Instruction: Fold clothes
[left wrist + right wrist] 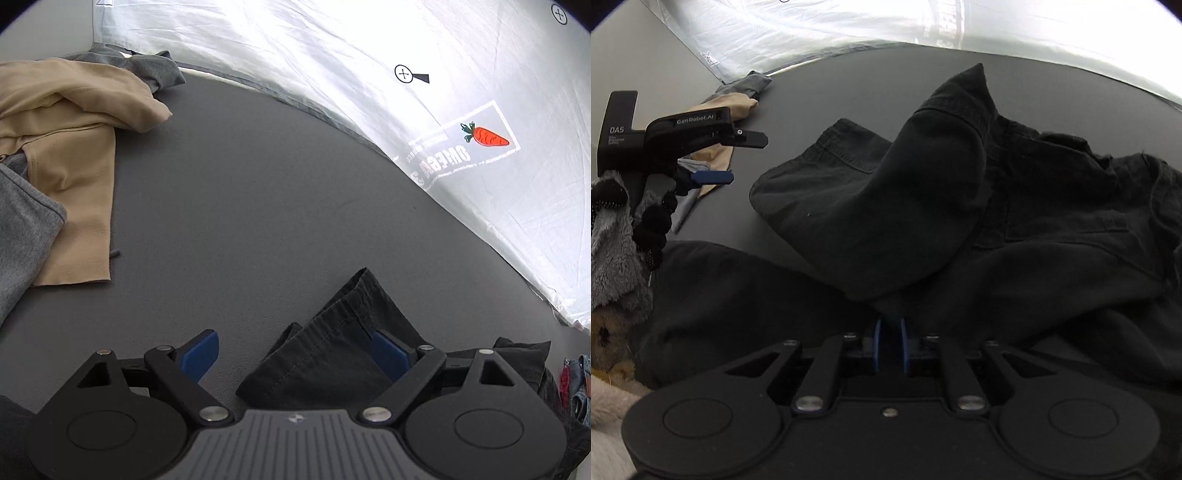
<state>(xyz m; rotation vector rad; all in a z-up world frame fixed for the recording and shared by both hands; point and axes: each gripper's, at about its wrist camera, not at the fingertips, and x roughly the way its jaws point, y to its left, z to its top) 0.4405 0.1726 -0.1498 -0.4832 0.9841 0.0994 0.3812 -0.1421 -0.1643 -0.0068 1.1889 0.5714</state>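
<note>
On the dark grey surface (pixel 240 184), a black garment waits between two grippers, one gaping, one pinched.

At far left a tan garment (pixel 74 147) and grey clothing (pixel 22 229) lie heaped, likely set aside as the unfolded pile; the left gripper (pixel 295 350) hangs with its jaws wide, nothing pressed between the blue pads (pixel 201 354), and a black trouser-like leg (pixel 332 332) lies flat just beneath it. From the right wrist view its body reads "GenRobot.AI" and "DAS", smaller print illegible. Further right, the black garment (pixel 960 206) sprawls rumpled with one fold raised, and the right gripper (pixel 889 345) has narrowed its jaws onto a pinch of that cloth, seemingly to lift an edge. Behind, a white sheet (pixel 480 55) carries a carrot picture (pixel 489 136) with partly readable mirrored lettering.
</note>
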